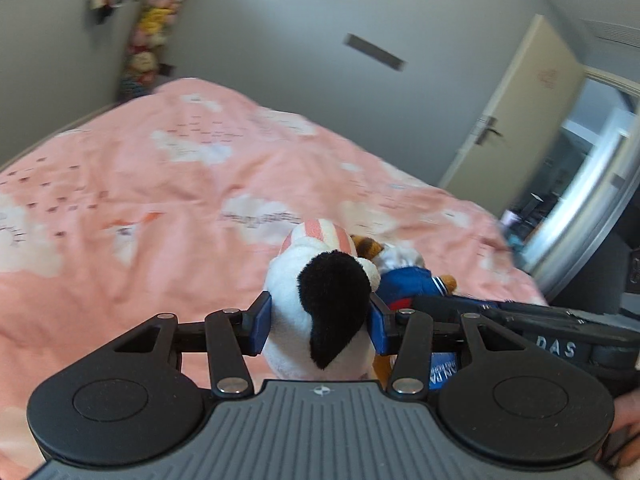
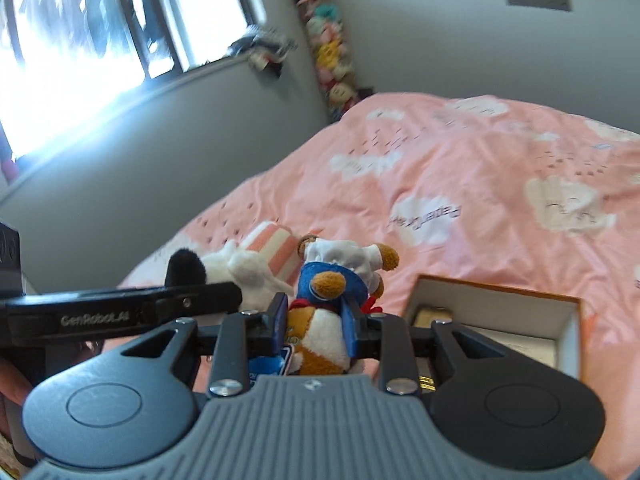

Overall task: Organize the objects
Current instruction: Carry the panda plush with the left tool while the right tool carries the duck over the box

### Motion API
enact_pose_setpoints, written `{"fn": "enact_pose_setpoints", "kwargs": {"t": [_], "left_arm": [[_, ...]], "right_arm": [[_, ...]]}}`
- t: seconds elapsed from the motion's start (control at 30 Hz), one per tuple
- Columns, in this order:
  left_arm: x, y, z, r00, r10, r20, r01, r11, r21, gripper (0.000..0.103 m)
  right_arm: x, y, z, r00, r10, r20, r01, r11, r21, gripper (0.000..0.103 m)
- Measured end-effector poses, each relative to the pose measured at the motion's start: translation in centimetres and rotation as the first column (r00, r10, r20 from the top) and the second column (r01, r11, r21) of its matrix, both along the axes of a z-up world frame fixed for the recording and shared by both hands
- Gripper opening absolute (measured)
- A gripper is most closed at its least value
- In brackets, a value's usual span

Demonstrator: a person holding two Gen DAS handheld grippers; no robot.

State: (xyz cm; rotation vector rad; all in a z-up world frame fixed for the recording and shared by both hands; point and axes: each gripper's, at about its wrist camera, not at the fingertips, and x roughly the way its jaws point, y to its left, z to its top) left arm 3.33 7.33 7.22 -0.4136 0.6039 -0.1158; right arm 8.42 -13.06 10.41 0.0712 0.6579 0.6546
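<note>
White plush dog (image 1: 320,312), black ear, pink-striped cap: clamped between the blue pads of the left tool (image 1: 318,322), held above the bed (image 1: 160,200). In the right wrist view the same dog (image 2: 248,268) sits just left of the other toy.

Brown plush bear (image 2: 324,320), blue-and-white sailor outfit, white hat: clamped in the right tool (image 2: 316,322). The two toys touch side by side; bear (image 1: 408,280) shows at the dog's right in the left wrist view.

Open box (image 2: 560,320) on the pink cloud-print cover, just right of the right tool; contents unclear.

Far corner: column of stuffed toys (image 2: 332,60). Window (image 2: 80,40) beyond. Door (image 1: 512,112) ajar.
</note>
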Motion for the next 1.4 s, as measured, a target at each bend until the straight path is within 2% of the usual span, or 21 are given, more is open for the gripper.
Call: {"fn": "enact_pose_setpoints", "kwargs": {"t": [0.13, 0.23, 0.37, 0.47, 0.57, 0.7, 0.9, 1.0, 1.07, 1.13, 1.2, 1.33, 1.4], "left_arm": [[0.4, -2.2, -0.4, 0.994, -0.109, -0.013, 0.108, 0.993, -0.050, 0.055], [1.0, -3.6, -1.6, 0.987, -0.152, -0.042, 0.150, 0.987, -0.048, 0.055], [1.2, -5.4, -3.7, 0.976, -0.193, -0.104, 0.192, 0.981, -0.022, 0.055], [1.4, -6.6, -5.0, 0.966, -0.212, -0.150, 0.215, 0.977, -0.001, 0.055], [1.3, -7.9, -5.9, 0.955, -0.223, -0.195, 0.233, 0.972, 0.029, 0.055], [1.3, -10.0, -7.1, 0.942, -0.217, -0.255, 0.255, 0.958, 0.128, 0.055], [1.7, -11.5, -8.8, 0.921, -0.197, -0.335, 0.277, 0.938, 0.208, 0.055], [2.1, -11.9, -9.6, 0.908, -0.184, -0.376, 0.283, 0.932, 0.227, 0.055], [2.3, -12.2, -10.0, 0.900, -0.176, -0.399, 0.288, 0.927, 0.242, 0.055], [2.7, -12.6, -10.4, 0.893, -0.168, -0.418, 0.292, 0.923, 0.252, 0.056], [3.0, -13.0, -10.7, 0.887, -0.163, -0.433, 0.299, 0.916, 0.268, 0.057], [3.3, -14.3, -11.1, 0.868, -0.175, -0.465, 0.349, 0.881, 0.319, 0.060], [3.5, -14.3, -11.3, 0.858, -0.184, -0.480, 0.362, 0.878, 0.312, 0.060]], "right_arm": [[-1.3, -3.5, 0.1, 0.998, -0.069, -0.008, 0.069, 0.998, 0.014, 0.030], [-1.6, -6.0, -1.3, 0.990, -0.111, -0.085, 0.116, 0.992, 0.056, 0.030], [-1.4, -8.5, -4.3, 0.965, -0.157, -0.209, 0.181, 0.978, 0.102, 0.030], [-1.1, -9.6, -6.8, 0.940, -0.166, -0.297, 0.207, 0.972, 0.111, 0.030], [-0.8, -10.1, -8.8, 0.922, -0.172, -0.347, 0.217, 0.972, 0.093, 0.029], [-0.6, -9.8, -10.6, 0.914, -0.176, -0.365, 0.207, 0.977, 0.046, 0.026], [0.0, -9.1, -12.8, 0.917, -0.173, -0.359, 0.183, 0.983, -0.007, 0.023], [0.5, -8.1, -13.5, 0.925, -0.164, -0.342, 0.154, 0.986, -0.056, 0.021], [0.8, -7.6, -14.1, 0.926, -0.164, -0.339, 0.144, 0.986, -0.084, 0.014], [1.2, -7.2, -14.7, 0.926, -0.163, -0.341, 0.134, 0.985, -0.107, 0.012], [1.5, -7.0, -15.4, 0.920, -0.162, -0.356, 0.125, 0.984, -0.125, 0.012], [2.0, -7.3, -16.6, 0.896, -0.167, -0.411, 0.124, 0.984, -0.129, 0.011], [2.0, -7.3, -16.7, 0.895, -0.170, -0.413, 0.126, 0.983, -0.130, 0.011]]}}
